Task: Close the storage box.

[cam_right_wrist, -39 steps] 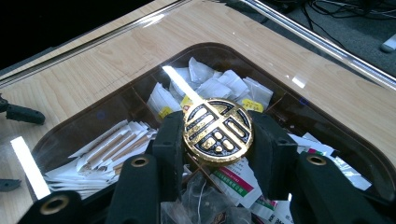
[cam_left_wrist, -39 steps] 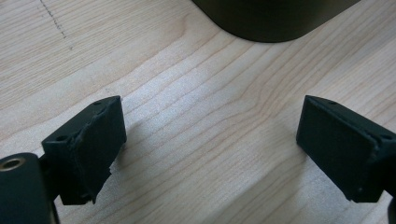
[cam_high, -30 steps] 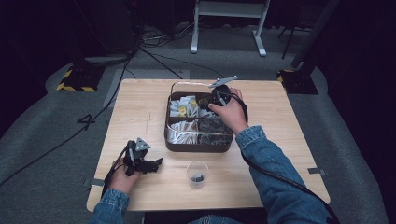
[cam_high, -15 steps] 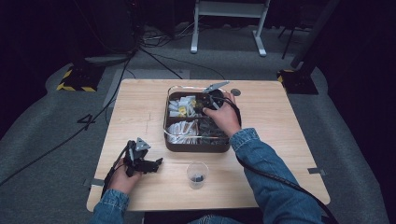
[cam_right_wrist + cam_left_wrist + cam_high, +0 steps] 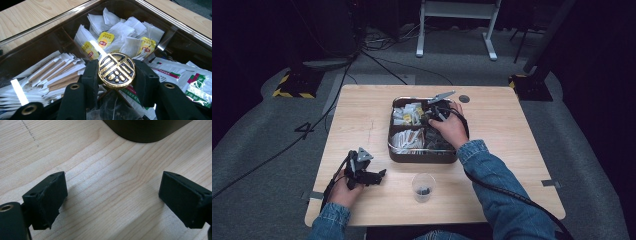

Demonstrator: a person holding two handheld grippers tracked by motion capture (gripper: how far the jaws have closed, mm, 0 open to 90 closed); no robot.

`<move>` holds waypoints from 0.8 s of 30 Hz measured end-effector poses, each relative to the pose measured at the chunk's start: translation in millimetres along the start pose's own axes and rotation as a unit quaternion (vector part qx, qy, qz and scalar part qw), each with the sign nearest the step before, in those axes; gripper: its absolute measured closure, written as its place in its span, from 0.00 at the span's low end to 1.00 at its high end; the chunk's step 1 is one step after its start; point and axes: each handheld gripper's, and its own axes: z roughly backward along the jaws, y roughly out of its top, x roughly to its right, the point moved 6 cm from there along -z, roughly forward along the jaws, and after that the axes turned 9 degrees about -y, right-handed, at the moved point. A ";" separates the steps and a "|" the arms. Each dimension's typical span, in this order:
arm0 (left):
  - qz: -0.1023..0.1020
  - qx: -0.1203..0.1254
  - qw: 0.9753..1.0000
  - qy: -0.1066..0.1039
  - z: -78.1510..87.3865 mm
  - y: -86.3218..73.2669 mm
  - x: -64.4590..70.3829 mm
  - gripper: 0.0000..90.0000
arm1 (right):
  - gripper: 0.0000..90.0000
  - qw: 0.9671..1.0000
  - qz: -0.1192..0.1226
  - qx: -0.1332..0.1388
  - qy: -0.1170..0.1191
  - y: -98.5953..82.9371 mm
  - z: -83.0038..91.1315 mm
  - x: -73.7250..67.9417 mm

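My right gripper [image 5: 430,116] sits over the divided box [image 5: 398,154] at table [image 5: 512,125] centre; my left gripper [image 5: 379,175] rests front-left, beside the cup [image 5: 423,186].

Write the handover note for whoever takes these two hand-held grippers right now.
Right hand-held gripper: shut on the round gold knob of the clear lid, over the box of tea bags and wrapped sticks.
Left hand-held gripper: open, holding nothing, low over bare table beside the box.
Plastic cup: in front of the box, something small and dark inside.
Done: knob gripped.
Left: probably lift the lid clear; purpose not given.
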 end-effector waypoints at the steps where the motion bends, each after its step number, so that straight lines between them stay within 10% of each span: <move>1: 0.000 0.000 1.000 0.000 -0.1 0.0 0.1 0.10 | 0.65 1.000 -0.001 -0.001 -0.001 -0.7 -0.6 0.2; 24: 0.001 0.002 1.000 0.000 -0.2 0.1 0.1 0.10 | 0.65 1.000 0.014 -0.008 -0.005 -7.8 -6.3 -2.8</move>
